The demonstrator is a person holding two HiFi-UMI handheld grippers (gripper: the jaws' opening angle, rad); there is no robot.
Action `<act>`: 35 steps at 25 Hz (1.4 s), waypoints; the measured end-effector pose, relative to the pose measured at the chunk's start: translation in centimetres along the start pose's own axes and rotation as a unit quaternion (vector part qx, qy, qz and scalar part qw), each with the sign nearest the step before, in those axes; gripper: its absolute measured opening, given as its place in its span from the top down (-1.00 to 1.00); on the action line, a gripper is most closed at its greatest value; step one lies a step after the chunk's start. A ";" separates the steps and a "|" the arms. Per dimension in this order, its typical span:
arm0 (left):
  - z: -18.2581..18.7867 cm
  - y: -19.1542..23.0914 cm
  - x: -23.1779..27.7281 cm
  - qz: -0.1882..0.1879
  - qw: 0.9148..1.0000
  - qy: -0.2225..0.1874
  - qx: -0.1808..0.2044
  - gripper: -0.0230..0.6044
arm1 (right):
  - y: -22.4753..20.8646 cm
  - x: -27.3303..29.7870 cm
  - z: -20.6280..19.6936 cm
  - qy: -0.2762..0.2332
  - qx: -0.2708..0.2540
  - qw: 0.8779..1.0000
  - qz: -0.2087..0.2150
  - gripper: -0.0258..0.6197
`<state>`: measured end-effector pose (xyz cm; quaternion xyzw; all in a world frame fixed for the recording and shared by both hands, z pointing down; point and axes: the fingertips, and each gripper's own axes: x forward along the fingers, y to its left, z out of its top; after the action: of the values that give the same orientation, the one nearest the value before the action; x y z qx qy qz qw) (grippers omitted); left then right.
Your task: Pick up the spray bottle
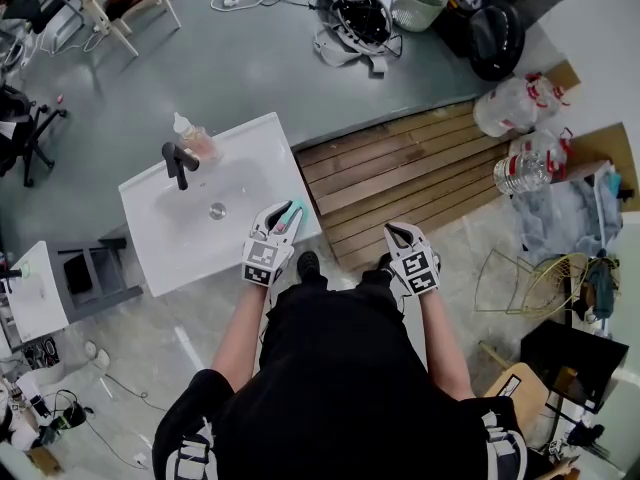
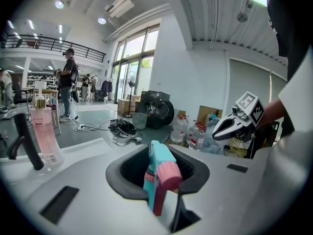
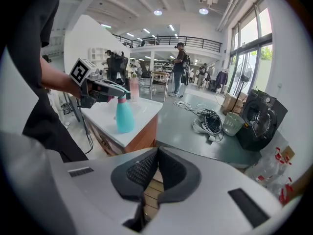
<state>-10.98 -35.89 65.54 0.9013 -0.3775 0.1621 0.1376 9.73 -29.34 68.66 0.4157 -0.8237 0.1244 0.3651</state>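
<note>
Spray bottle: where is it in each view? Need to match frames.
Head view: spray bottle at near right corner of sink counter, between the jaws of the left hand-held gripper.
Left gripper view: bottom centre, between the jaws.
Right gripper view: left of centre, standing on counter corner.
Shared landmark: white sink counter.

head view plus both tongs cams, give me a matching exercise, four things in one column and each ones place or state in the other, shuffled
Things:
1. spray bottle
2. pink bottle
3. right tongs
4. white basket

Place or state:
a. shut, nothing between them
b. next to the tangled cables
c. between the left tongs, on the sink corner
d. beside the black tap

Pairs: 1-c, 2-d, 3-a, 4-b
</note>
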 end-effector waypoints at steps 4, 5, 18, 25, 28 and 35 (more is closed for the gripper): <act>0.0 -0.2 -0.2 -0.003 1.000 0.001 0.003 0.59 | 0.1 -0.3 0.0 0.000 -0.002 1.000 -0.001 0.87; 0.0 -0.3 -0.2 -0.003 1.000 0.002 0.004 0.59 | 0.1 -0.3 -0.1 0.000 -0.002 1.000 -0.001 0.87; 0.4 -1.2 -0.7 -0.014 1.000 0.004 0.010 0.60 | 0.3 -0.9 0.2 -0.014 0.009 1.000 -0.011 0.87; 0.8 -1.6 -1.6 -0.026 0.999 0.009 0.016 0.60 | 1.7 -1.4 -0.3 -0.013 0.027 0.999 -0.015 0.87; 1.5 -1.5 -1.5 -0.026 0.999 0.006 0.023 0.60 | 1.9 -1.4 -0.4 -0.015 0.029 0.999 -0.012 0.87; 3.2 -2.0 -2.8 0.006 0.999 -0.013 0.029 0.60 | 1.5 -1.6 0.0 -0.031 0.021 0.999 0.005 0.87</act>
<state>-10.73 -33.96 61.26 0.9045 -0.3801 0.1623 0.1052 9.14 -27.47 67.69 0.4225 -0.8338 0.1310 0.3303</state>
